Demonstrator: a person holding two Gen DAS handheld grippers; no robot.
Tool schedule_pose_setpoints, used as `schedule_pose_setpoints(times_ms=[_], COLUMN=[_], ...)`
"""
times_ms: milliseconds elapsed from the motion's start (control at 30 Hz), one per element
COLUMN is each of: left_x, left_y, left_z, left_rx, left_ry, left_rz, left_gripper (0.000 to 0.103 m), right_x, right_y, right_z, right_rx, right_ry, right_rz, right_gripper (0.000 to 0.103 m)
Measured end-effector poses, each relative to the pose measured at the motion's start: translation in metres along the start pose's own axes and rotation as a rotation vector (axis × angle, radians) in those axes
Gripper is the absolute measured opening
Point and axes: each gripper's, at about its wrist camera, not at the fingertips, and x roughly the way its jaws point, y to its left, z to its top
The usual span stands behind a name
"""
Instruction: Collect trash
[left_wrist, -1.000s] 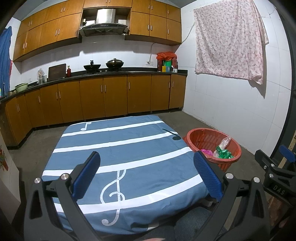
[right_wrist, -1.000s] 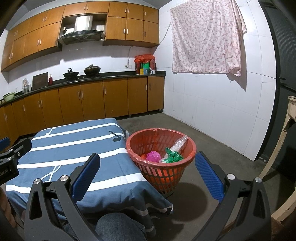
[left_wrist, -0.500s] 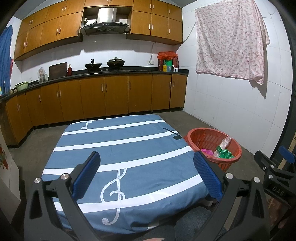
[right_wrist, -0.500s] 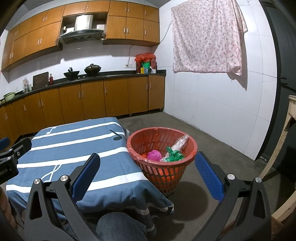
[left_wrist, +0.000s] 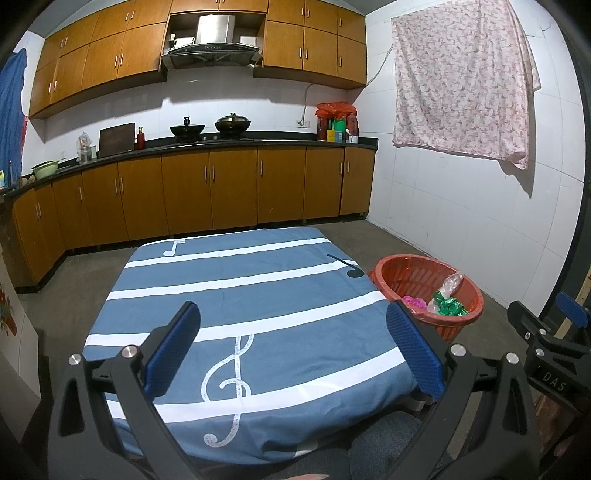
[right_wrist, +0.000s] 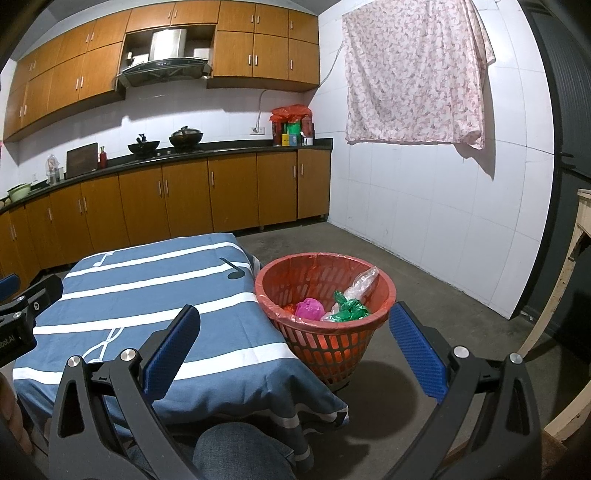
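Note:
A red plastic basket stands on the floor at the table's right side; it also shows in the left wrist view. Inside lie a pink crumpled wrapper, green wrappers and a clear plastic bag. My left gripper is open and empty above the near part of the table, which has a blue cloth with white stripes and music notes. My right gripper is open and empty, held in front of the basket over the table's right corner.
Wooden kitchen cabinets and a counter with pots run along the back wall. A floral cloth hangs on the white tiled right wall. A pale wooden frame stands at far right. Bare concrete floor surrounds the basket. My knee is below.
Both views have shifted very slightly; both grippers stay open and empty and nothing in the basket or on the table has moved.

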Motion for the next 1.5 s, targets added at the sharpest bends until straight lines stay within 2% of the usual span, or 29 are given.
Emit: schedule_pose_setpoints(times_ms=[1500], left_x=[-0.002], left_y=[-0.010], left_z=[-0.003], left_rx=[-0.005], left_ry=[0.016], left_rz=[0.019], left_gripper=[0.099], right_x=[0.001], right_y=[-0.002], right_z=[0.002], right_rx=[0.002], right_ry=[0.003], right_rz=[0.001], right_gripper=[0.101])
